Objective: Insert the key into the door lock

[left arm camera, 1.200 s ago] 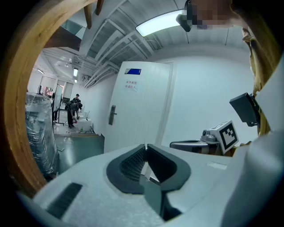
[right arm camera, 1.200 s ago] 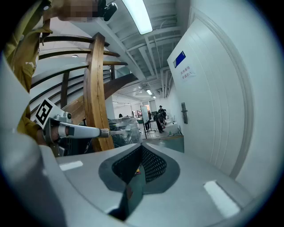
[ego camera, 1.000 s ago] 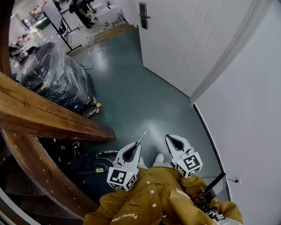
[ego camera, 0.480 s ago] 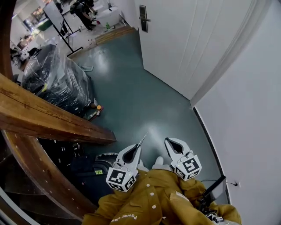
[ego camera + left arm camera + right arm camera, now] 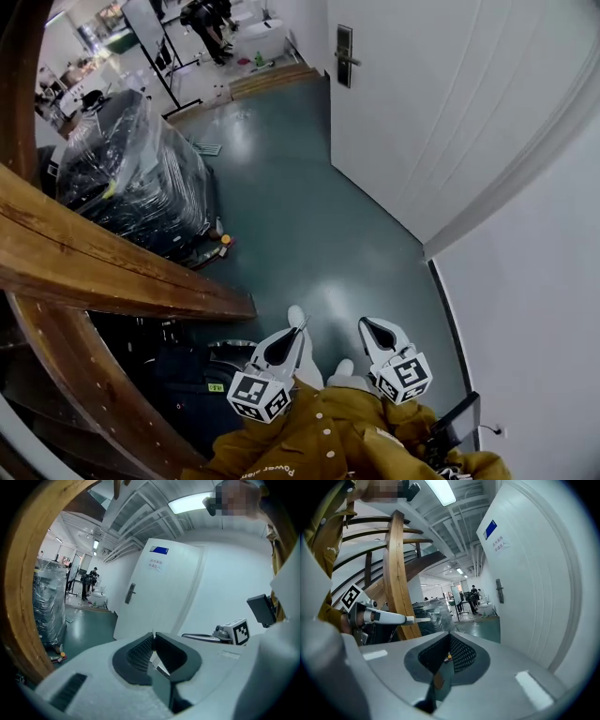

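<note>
A thin metal key [image 5: 302, 327] sticks out from the tip of my left gripper [image 5: 296, 335], which is shut on it and held low in front of the body. The key shows only as a fine blade [image 5: 153, 633] in the left gripper view. My right gripper [image 5: 365, 324] is beside it, shut with nothing between its jaws. The dark lock plate with lever handle [image 5: 344, 56] sits on the white door [image 5: 441, 112], far ahead across the floor. It also shows as the lock plate [image 5: 131, 593] and the lock plate [image 5: 499, 590].
A wooden curved beam [image 5: 112, 262] runs along the left. A plastic-wrapped pallet [image 5: 131, 178] stands on the green floor [image 5: 300, 216] at left. A white wall [image 5: 534, 309] is at right. People and equipment [image 5: 211, 19] stand far back.
The view has moved forward toward the door, so the lock plate and pallet sit lower and nearer. Both grippers hold the same pose, the key still in the left.
</note>
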Demonstrator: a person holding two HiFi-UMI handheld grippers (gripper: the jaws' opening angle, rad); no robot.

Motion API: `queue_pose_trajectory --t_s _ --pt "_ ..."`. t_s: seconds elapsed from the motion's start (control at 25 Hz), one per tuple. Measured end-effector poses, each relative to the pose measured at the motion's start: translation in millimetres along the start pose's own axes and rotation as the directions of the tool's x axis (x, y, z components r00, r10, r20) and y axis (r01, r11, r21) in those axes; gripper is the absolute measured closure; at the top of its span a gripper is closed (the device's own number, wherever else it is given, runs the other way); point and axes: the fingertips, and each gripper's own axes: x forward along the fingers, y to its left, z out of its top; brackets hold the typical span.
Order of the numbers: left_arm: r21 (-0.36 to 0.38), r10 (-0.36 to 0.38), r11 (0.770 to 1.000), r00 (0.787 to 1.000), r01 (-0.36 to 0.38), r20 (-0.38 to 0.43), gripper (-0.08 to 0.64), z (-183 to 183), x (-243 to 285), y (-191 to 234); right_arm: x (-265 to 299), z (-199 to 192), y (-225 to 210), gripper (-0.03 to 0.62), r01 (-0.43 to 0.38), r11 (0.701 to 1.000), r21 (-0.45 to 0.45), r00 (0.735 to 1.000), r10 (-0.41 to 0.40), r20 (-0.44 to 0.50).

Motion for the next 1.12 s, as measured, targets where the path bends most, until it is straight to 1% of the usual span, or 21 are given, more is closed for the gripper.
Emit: queue_pose_trajectory --t_s 0.16,0.28,0.4,0.52,0.6,0.76,0.92,1.12 --pt "-0.013 -0.004 1.000 1.000 0.004 0.011 0.535 31.7 42.7 52.1 68.5 22.1 -27.3 0.586 0.003 1.000 0.001 1.000 -0.003 -0.004" --pt "-0.005 -0.012 1.000 0.999 0.012 0.036 0.535 73.0 73.0 96.3 126.0 53.1 -42.7 0.587 0.000 1.000 -0.017 1.000 0.000 0.000" --pt "0.011 -0.030 1.000 0.998 0.029 0.053 0.535 114.7 102.3 138.2 179.7 87.0 -58.6 0.587 0.016 0.999 -0.028 1.000 -0.016 0.022" --pt "0.024 -0.038 0.999 0.997 0.037 0.065 0.535 149.3 126.3 170.9 217.8 116.9 -72.0 0.586 0.029 0.999 -0.046 0.999 -0.028 0.037" --pt "0.023 -0.041 0.999 0.997 0.039 0.067 0.535 166.1 142.6 190.7 236.9 127.5 -83.2 0.588 0.041 0.998 -0.047 0.999 -0.039 0.036" --pt "0.013 -0.059 0.998 0.997 0.058 0.051 0.535 186.5 177.7 215.7 265.3 140.6 -116.7 0.588 0.083 0.996 -0.033 0.996 -0.082 0.031" --pt "0.012 -0.074 0.997 0.997 0.073 0.035 0.535 206.1 223.7 231.0 294.2 158.6 -164.0 0.588 0.112 0.993 -0.025 0.993 -0.111 0.039" --pt "0.026 -0.049 0.999 0.998 0.048 0.048 0.535 248.3 303.8 254.1 348.6 189.8 -239.8 0.587 0.088 0.996 -0.016 0.994 -0.087 0.060"
